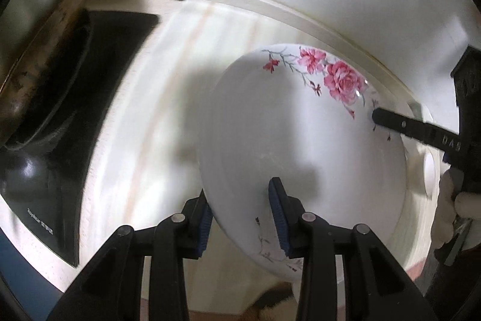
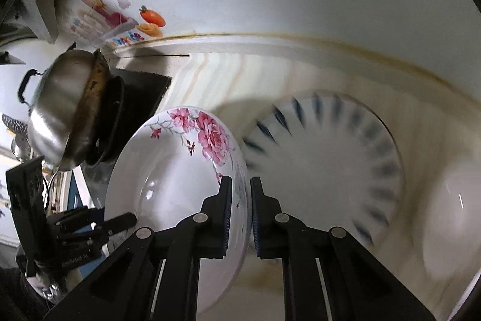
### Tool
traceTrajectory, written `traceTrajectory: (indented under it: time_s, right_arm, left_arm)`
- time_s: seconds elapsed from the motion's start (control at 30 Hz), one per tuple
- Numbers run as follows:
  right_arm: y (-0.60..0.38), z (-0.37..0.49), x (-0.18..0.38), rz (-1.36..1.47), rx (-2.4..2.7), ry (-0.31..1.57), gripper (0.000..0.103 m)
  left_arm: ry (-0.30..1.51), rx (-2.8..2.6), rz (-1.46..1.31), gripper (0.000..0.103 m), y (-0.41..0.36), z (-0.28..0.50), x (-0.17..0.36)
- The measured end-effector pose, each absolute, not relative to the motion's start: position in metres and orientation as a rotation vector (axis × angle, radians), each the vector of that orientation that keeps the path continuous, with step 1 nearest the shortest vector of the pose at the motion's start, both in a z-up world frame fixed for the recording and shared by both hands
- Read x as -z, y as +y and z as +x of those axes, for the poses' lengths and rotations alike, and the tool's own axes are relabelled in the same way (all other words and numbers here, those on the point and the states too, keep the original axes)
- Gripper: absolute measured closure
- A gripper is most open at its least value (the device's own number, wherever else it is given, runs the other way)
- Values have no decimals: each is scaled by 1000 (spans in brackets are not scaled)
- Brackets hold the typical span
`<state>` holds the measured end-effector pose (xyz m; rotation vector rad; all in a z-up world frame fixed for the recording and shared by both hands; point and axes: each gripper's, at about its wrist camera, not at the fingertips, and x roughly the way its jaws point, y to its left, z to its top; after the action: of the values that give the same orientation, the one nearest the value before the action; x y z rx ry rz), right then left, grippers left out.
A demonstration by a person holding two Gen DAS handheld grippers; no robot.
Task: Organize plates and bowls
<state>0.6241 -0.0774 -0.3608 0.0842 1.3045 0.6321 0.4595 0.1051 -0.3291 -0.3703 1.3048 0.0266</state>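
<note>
Two tools share one rose-patterned plate [image 1: 300, 146] above the pale tabletop [image 1: 168, 98]. The left tool [image 1: 242, 218] clamps the rim at 6 o'clock in its own view, while the right tool [image 2: 240, 215] pinches the opposite edge, apparently to steady the tilted plate. At 3 o'clock from the right wrist, a blue-striped plate [image 2: 327, 167] lies flat, a likely stacking spot. A steel wok [image 2: 60, 113] sits on the black stove [image 2: 141, 89] at 9 o'clock.

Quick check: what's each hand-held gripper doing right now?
Left hand-held gripper: closed on the floral plate rim.
Right hand-held gripper: closed on the same plate's opposite rim.
</note>
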Motion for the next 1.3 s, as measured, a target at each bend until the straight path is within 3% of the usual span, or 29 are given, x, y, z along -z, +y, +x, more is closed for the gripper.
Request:
traceTrajectory:
  time_s: [0.2, 0.6, 1.3]
  right_arm:
    - [-151, 560, 355, 195, -542, 1303, 89]
    - [-242, 453, 405, 329, -381, 1380, 89]
    - [-248, 448, 421, 317, -339, 1435, 89]
  left_arm:
    - [1337, 81, -281, 70, 62, 436, 326]
    - [1430, 170, -90, 70, -6, 432, 360]
    - [1514, 109, 51, 70, -30, 440, 395]
